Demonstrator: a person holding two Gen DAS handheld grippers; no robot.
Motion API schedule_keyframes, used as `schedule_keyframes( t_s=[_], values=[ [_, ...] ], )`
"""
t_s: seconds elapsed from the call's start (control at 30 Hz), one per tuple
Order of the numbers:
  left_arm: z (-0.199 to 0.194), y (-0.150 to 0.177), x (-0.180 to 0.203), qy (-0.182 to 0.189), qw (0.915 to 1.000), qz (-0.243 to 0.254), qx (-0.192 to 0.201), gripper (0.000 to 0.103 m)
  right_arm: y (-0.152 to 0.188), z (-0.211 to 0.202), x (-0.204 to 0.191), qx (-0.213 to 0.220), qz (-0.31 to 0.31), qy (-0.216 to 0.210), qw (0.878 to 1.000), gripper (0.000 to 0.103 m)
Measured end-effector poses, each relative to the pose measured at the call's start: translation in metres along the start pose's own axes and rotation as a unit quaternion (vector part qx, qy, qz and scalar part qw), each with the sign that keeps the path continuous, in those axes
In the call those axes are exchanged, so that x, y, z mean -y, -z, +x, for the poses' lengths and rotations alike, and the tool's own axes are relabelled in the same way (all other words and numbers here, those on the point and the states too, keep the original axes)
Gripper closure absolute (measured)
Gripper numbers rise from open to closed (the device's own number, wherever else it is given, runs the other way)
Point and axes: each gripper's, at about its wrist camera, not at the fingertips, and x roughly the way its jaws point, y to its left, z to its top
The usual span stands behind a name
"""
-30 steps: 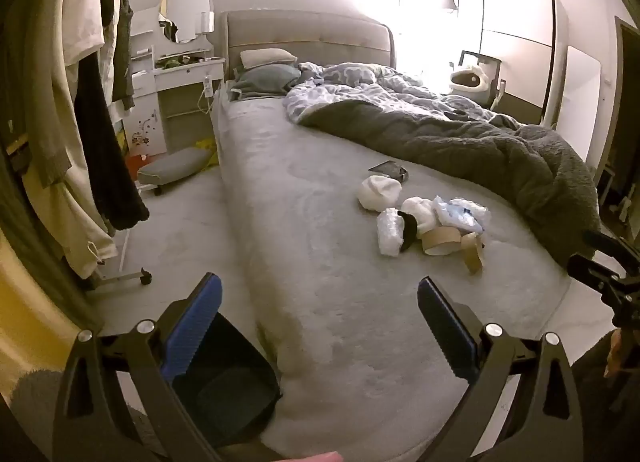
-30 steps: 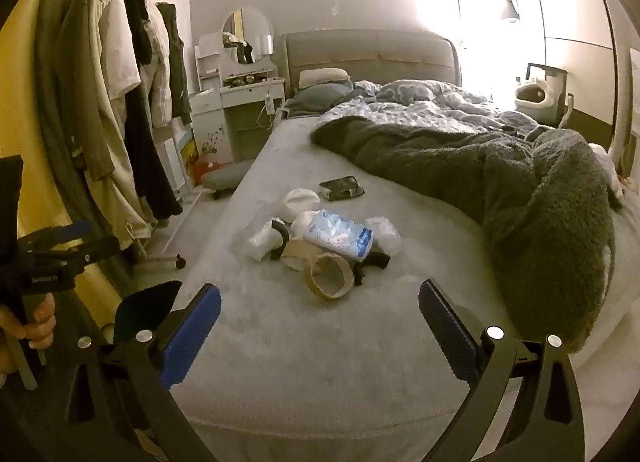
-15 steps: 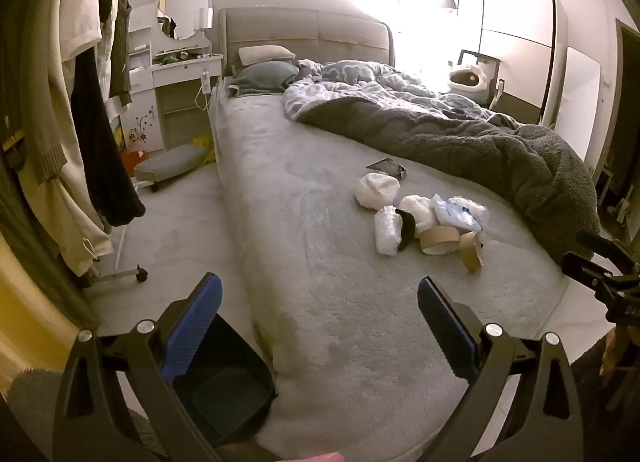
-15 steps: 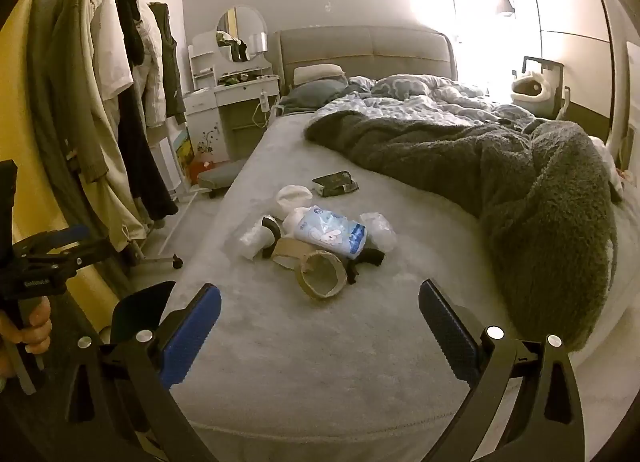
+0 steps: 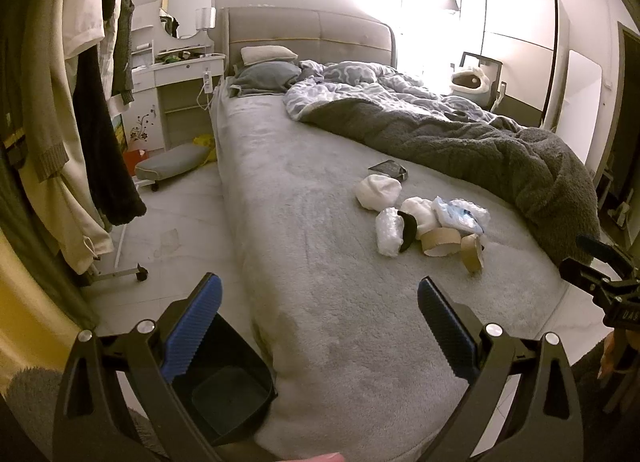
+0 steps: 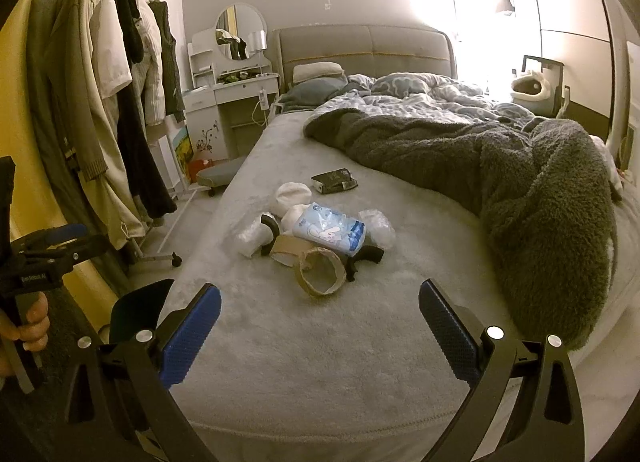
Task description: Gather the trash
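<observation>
You are facing a wide bed with a grey plush cover (image 6: 280, 342), its long axis running away from you toward the far padded headboard; a dark grey fleece blanket (image 6: 540, 190) is lying bunched along its right side. A black plastic bin (image 5: 224, 386) is standing on the floor at the bed's near left corner. The trash is lying clustered on the cover's middle: two brown cardboard tape rings (image 6: 322, 272), one blue-and-white plastic packet (image 6: 330, 231) pointing lengthwise left to right, two crumpled clear bubble-wrap pieces (image 5: 389, 231), two white wads (image 5: 378, 191), and a small dark packet (image 6: 334, 181) just beyond. You are holding your left gripper (image 5: 318, 324) level above the bin and bed corner, jaws spread wide and empty. Your right gripper (image 6: 320, 326) is hovering near the bed's foot, aimed at the pile, likewise spread wide and empty.
</observation>
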Motion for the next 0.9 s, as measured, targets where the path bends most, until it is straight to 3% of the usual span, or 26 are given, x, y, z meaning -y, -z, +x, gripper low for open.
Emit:
schedule_keyframes(
  t_s=[0.9],
  values=[
    [0.0001,0.0,-0.002,0.001,1.0,-0.001,0.0,0.003,0.0008,0.0012,-0.0003,-0.004,-0.001,0.001,1.0,0.003]
  ],
)
